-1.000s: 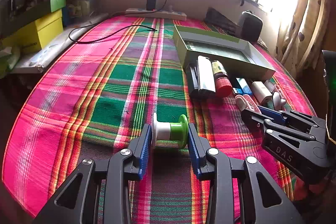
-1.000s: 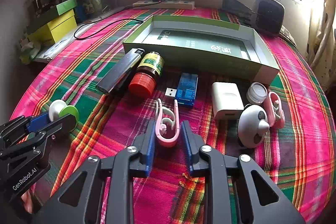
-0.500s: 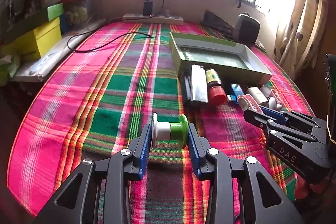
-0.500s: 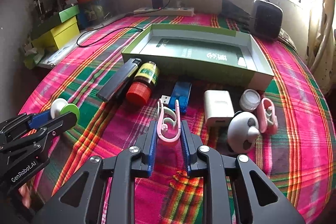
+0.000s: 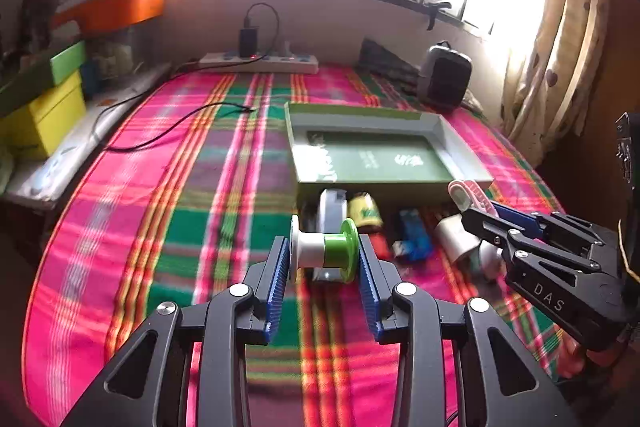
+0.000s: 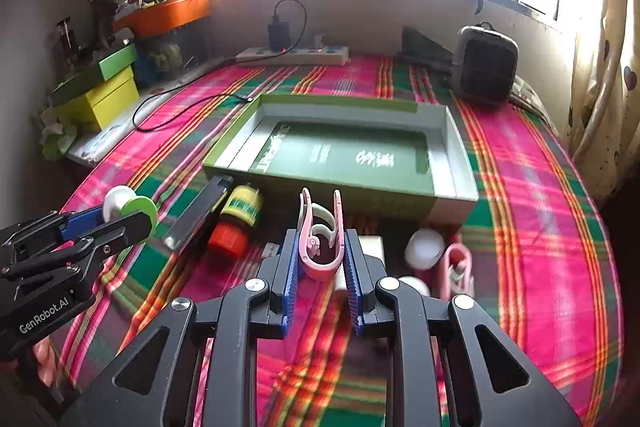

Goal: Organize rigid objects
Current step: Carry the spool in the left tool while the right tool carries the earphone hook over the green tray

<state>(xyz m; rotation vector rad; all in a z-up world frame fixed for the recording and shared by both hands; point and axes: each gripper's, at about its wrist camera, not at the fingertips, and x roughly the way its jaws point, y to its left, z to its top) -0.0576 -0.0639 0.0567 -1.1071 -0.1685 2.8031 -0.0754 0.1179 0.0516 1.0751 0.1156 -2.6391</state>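
My left gripper point(image 5: 323, 259) is shut on a white and green spool point(image 5: 324, 250) and holds it above the plaid cloth, short of the open green box point(image 5: 372, 155). My right gripper point(image 6: 320, 255) is shut on a pink clip point(image 6: 321, 235) and holds it raised in front of the same box point(image 6: 344, 151). The right gripper shows at the right of the left wrist view point(image 5: 486, 213), the left gripper at the left of the right wrist view point(image 6: 132, 215). On the cloth before the box lie a red-capped bottle point(image 6: 236, 223), a black lighter point(image 6: 198, 213), a white cap point(image 6: 424, 247) and a second pink clip point(image 6: 456, 267).
A power strip point(image 6: 292, 55) with a charger and black cable lies at the far edge. A dark speaker point(image 6: 484, 67) stands at the far right. Yellow and green boxes point(image 6: 100, 95) and an orange tray point(image 6: 164, 13) stand at the left. Curtains hang at the right.
Both grippers have risen from the cloth with their objects and moved forward toward the green box. The spool and the pink clip are now off the cloth.
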